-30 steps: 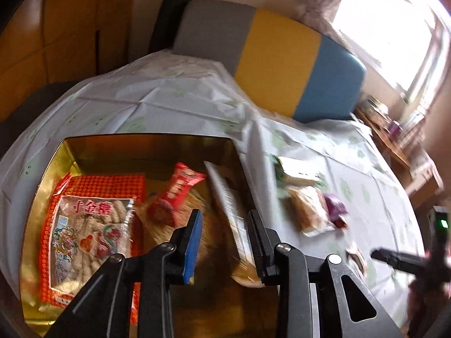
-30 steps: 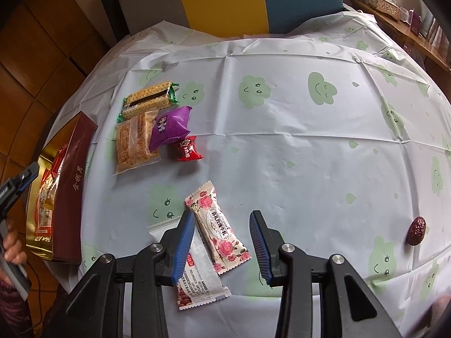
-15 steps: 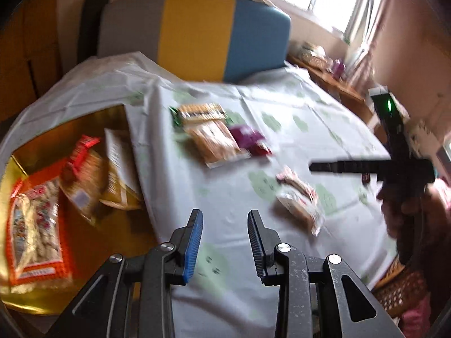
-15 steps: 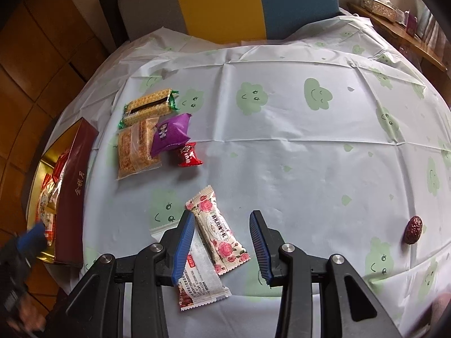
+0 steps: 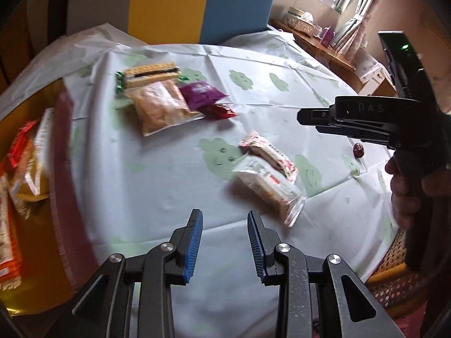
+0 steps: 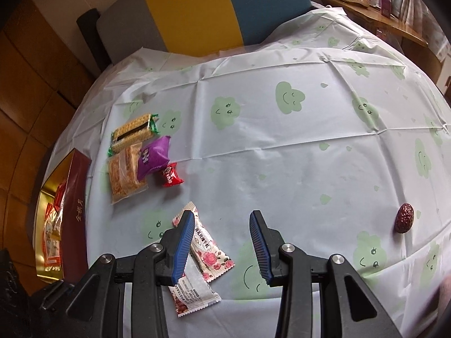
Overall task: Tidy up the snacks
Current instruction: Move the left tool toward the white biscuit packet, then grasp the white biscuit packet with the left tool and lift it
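Note:
Loose snacks lie on the cloud-print tablecloth (image 6: 282, 155). A rose-print packet (image 6: 208, 250) (image 5: 270, 155) and a white packet (image 6: 191, 293) (image 5: 267, 188) lie near the front edge. Farther left are a wafer pack (image 6: 132, 135) (image 5: 152, 74), a clear biscuit bag (image 6: 124, 174) (image 5: 163, 107), a purple packet (image 6: 155, 156) (image 5: 201, 94) and a red candy (image 6: 170, 174) (image 5: 221, 111). A gold box (image 5: 33, 104) (image 6: 46, 197) at the left holds several packets. My left gripper (image 5: 224, 225) is open over bare cloth. My right gripper (image 6: 222, 225) is open above the rose-print packet, nothing held.
A dark red date (image 6: 404, 217) (image 5: 358, 150) lies at the right. The box's maroon wall (image 6: 74, 219) stands beside the snacks. A grey, yellow and blue chair back (image 6: 197, 14) is behind the table. A wooden shelf (image 6: 380, 22) with boxes runs at the right.
My left gripper has swung right, from over the gold box to the tablecloth near the front packets. The right gripper has stayed about where it was, rolling slightly.

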